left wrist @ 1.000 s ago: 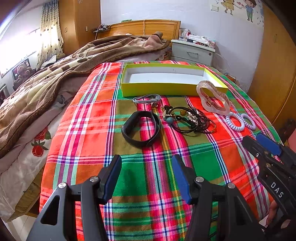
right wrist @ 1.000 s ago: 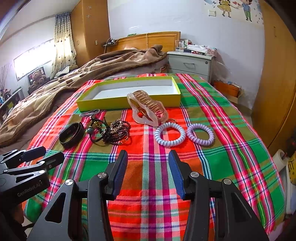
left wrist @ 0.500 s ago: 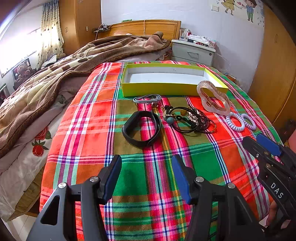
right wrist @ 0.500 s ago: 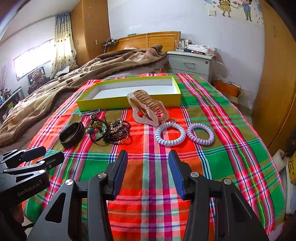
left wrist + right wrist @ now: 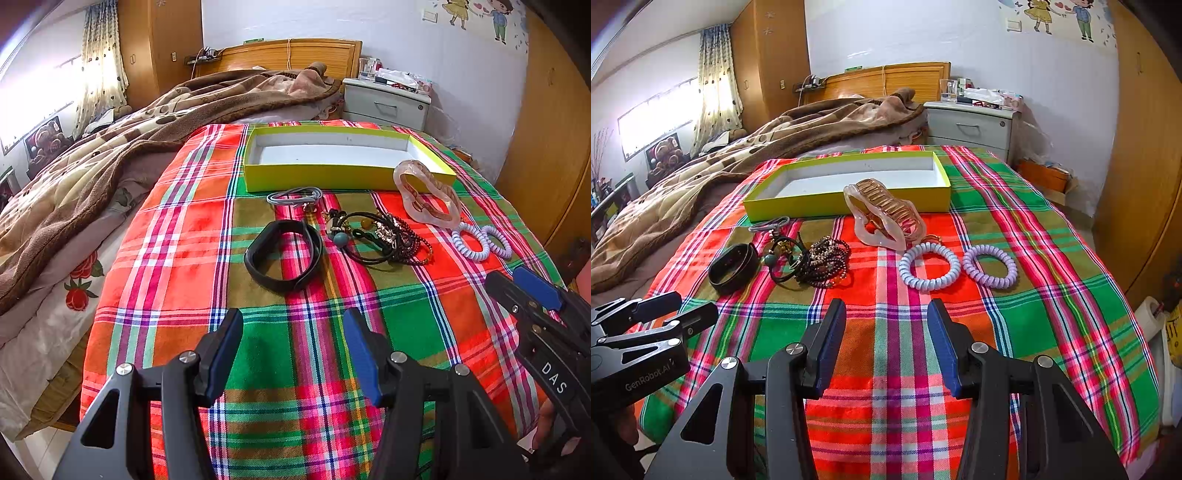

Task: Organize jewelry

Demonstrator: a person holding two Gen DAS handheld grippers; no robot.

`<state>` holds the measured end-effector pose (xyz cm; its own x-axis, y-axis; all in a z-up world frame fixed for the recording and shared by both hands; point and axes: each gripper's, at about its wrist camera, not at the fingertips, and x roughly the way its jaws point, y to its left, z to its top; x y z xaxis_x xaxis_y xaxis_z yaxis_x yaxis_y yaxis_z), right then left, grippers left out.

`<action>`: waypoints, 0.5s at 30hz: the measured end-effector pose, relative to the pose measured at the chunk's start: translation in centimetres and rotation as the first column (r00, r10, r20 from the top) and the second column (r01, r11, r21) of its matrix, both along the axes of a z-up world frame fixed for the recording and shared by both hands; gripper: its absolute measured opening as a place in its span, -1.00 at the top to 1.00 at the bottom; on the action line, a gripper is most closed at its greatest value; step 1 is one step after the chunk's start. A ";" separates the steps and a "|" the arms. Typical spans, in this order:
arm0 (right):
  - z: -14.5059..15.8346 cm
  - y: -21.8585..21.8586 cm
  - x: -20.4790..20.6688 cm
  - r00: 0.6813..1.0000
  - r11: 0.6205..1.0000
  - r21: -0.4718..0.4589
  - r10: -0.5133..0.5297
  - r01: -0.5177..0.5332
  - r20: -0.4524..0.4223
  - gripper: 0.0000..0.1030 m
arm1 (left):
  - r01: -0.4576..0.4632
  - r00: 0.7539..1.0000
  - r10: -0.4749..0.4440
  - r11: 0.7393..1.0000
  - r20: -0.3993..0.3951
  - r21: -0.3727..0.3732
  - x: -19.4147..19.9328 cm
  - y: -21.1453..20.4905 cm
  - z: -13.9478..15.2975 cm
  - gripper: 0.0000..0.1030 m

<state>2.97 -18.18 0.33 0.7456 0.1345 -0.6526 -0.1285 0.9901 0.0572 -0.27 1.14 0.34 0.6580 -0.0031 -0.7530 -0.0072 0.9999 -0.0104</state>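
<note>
Both tools hover over the near edge of the plaid bedspread (image 5: pixel 886 373), nothing gripped: left gripper (image 5: pixel 293 347) with jaws spread wide, right gripper (image 5: pixel 886 332) likewise parted and empty. No piece is in the box yet, so the step in hand is judged to be the first pick. Nearest the right gripper lie two coil hair ties (image 5: pixel 956 266), side by side, just touching or nearly so; the white one is best pinched across one side of its ring to lift cleanly without dragging the lilac one. Ahead of the left gripper lies the black band (image 5: pixel 284 254), flat and apart from the rest, an easy edge grasp. Just right of it the tangled bracelets (image 5: pixel 384 238) overlap; a pinch there would likely lift several at once. Beyond, the clear hair claw (image 5: pixel 884 218) lies just before the box wall. The yellow box (image 5: pixel 347 177) sits toward the far edge, open and empty, a grey loop (image 5: pixel 295 195) just before it.
</note>
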 end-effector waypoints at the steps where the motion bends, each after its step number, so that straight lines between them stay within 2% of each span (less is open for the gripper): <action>1: 0.0 0.0 0.0 1.000 1.000 0.000 0.000 0.000 0.000 0.09 | 0.000 1.000 0.000 1.000 -0.001 0.000 0.0 0.0 0.0 -0.14; 11: -0.1 -0.5 0.3 1.000 1.000 0.011 -0.005 0.005 -0.004 0.09 | 0.002 1.000 -0.002 1.000 -0.004 0.001 0.3 0.1 -0.1 -0.14; 15: 0.0 -1.0 0.7 1.000 1.000 0.017 -0.018 0.018 -0.006 0.09 | 0.004 1.000 -0.004 1.000 -0.011 -0.029 0.9 0.6 -0.2 -0.14</action>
